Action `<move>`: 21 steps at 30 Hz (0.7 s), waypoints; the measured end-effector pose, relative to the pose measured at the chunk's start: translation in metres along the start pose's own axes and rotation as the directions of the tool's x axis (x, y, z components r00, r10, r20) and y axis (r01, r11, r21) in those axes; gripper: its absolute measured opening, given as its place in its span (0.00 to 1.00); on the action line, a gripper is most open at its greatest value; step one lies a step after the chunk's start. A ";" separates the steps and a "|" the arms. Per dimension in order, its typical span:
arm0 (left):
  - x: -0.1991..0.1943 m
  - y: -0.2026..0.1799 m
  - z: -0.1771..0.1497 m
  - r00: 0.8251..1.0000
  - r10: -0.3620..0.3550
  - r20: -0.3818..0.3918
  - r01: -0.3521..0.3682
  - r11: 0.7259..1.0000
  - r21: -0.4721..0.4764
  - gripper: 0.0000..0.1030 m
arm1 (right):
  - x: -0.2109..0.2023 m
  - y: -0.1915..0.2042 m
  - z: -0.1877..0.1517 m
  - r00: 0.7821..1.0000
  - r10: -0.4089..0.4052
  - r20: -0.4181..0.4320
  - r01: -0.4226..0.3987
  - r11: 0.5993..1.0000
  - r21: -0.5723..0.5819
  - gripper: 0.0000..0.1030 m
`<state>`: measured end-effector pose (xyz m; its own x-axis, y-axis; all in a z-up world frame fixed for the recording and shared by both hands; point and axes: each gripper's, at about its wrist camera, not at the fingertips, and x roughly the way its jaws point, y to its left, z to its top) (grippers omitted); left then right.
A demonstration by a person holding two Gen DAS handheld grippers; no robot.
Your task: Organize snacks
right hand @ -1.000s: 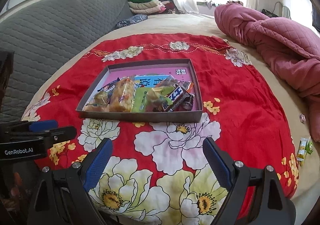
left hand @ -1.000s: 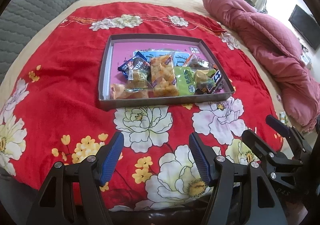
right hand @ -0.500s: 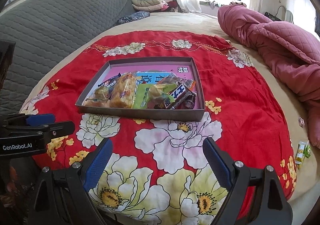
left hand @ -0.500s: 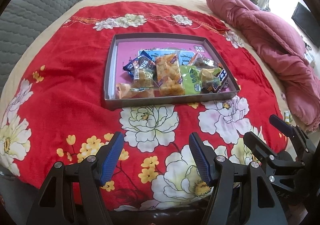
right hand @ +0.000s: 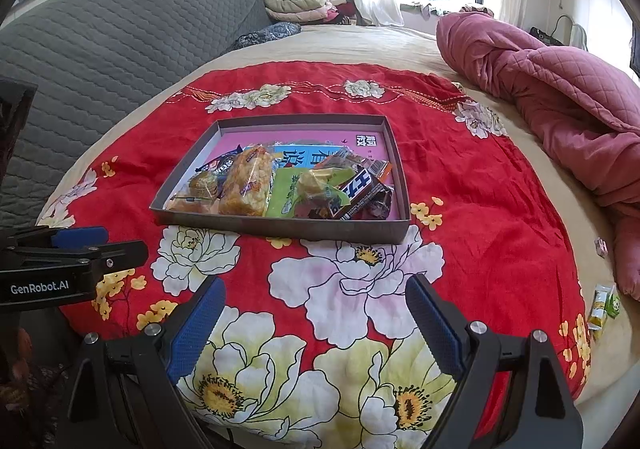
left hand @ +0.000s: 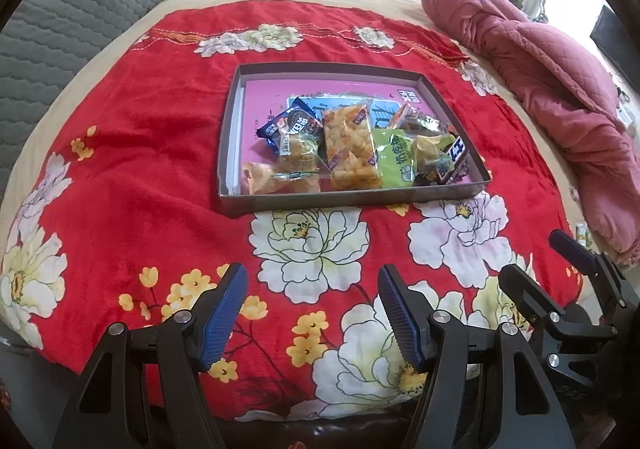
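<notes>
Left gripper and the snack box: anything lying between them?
No objects. In the left wrist view only the red floral blanket lies between the open left gripper and the box; no snacks there.

Tray (left hand: 236,129) — on blanket (left hand: 132,185), well ahead of both sets of jaws; snack packets (left hand: 352,153) heaped in its near half. Quilt (right hand: 568,109) to the right, on the bed (right hand: 360,41).

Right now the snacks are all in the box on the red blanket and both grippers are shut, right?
Not quite. The snacks are in the box on the red blanket, but both wrist views show the left gripper and right gripper open.
</notes>
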<state>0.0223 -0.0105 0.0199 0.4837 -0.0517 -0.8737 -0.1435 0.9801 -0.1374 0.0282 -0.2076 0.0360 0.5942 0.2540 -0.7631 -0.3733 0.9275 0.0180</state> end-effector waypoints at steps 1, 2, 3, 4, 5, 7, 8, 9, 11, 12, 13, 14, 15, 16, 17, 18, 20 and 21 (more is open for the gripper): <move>0.000 0.000 0.000 1.000 -0.001 -0.001 0.001 1.000 -0.001 0.67 | 0.000 0.000 0.000 1.000 0.000 0.000 0.000 1.000 -0.001 0.88; 0.000 0.001 0.000 1.000 -0.003 -0.001 0.003 1.000 -0.002 0.67 | 0.001 0.000 0.000 1.000 0.000 -0.001 0.000 1.000 -0.001 0.88; 0.000 0.001 0.000 1.000 -0.002 0.000 0.002 1.000 -0.003 0.67 | 0.000 0.000 0.000 1.000 0.000 -0.001 0.000 1.000 -0.001 0.88; 0.000 0.001 0.000 1.000 0.001 0.000 -0.001 1.000 -0.003 0.67 | 0.001 0.000 0.000 1.000 -0.001 -0.002 0.001 1.000 -0.002 0.88; 0.000 0.001 0.000 1.000 0.001 0.001 -0.001 1.000 -0.004 0.67 | 0.001 0.000 0.000 1.000 -0.002 -0.002 0.002 1.000 -0.002 0.88; 0.000 0.001 0.000 1.000 0.003 0.000 -0.003 1.000 -0.003 0.67 | 0.001 0.000 0.000 1.000 -0.002 -0.002 0.002 1.000 -0.001 0.88; 0.000 0.001 0.000 1.000 0.005 0.001 -0.005 1.000 -0.002 0.67 | 0.001 -0.001 0.000 1.000 -0.002 -0.003 0.002 1.000 0.000 0.88; 0.000 0.000 0.000 1.000 0.005 0.000 -0.005 1.000 0.000 0.67 | 0.001 0.000 0.000 1.000 -0.002 -0.003 0.002 1.000 0.000 0.88; 0.000 0.000 0.000 1.000 0.008 0.000 -0.008 1.000 -0.002 0.67 | 0.001 -0.002 0.000 1.000 -0.002 -0.003 0.002 1.000 0.001 0.88; 0.001 0.000 0.000 1.000 0.010 -0.001 -0.010 1.000 -0.001 0.67 | 0.000 -0.002 0.000 1.000 -0.002 -0.003 0.002 1.000 0.001 0.88; 0.000 0.000 0.000 1.000 0.012 -0.001 -0.012 1.000 -0.001 0.67 | 0.001 -0.001 0.000 1.000 -0.003 -0.003 0.003 1.000 0.000 0.88; 0.000 0.000 0.000 1.000 0.013 -0.001 -0.013 1.000 -0.001 0.67 | 0.001 -0.002 0.000 1.000 -0.003 -0.004 0.003 1.000 0.001 0.88; 0.001 0.000 0.000 1.000 0.015 -0.002 -0.015 1.000 0.000 0.67 | 0.001 -0.001 0.000 1.000 -0.003 -0.004 0.003 1.000 0.000 0.88; 0.001 0.000 0.000 1.000 0.017 -0.002 -0.017 1.000 0.000 0.67 | 0.001 -0.001 0.000 1.000 -0.004 -0.004 0.004 1.000 0.000 0.88; 0.001 0.000 0.000 1.000 0.017 -0.001 -0.017 1.000 -0.001 0.67 | 0.001 -0.002 0.000 1.000 -0.004 -0.004 0.004 1.000 0.001 0.88; 0.001 0.001 0.000 1.000 0.017 -0.001 -0.017 1.000 -0.001 0.67 | 0.001 -0.003 -0.001 1.000 -0.004 -0.004 0.004 1.000 0.003 0.88; 0.001 0.001 0.000 1.000 0.016 -0.001 -0.016 1.000 0.001 0.67 | 0.001 -0.005 -0.001 1.000 -0.005 -0.005 0.006 1.000 0.004 0.88; 0.001 0.000 -0.001 1.000 0.016 -0.001 -0.016 1.000 0.002 0.67 | 0.001 -0.004 -0.001 1.000 -0.005 -0.005 0.005 1.000 0.004 0.88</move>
<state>0.0221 -0.0102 0.0190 0.4806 -0.0358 -0.8762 -0.1498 0.9811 -0.1223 0.0293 -0.2113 0.0345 0.5929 0.2477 -0.7662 -0.3671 0.9300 0.0165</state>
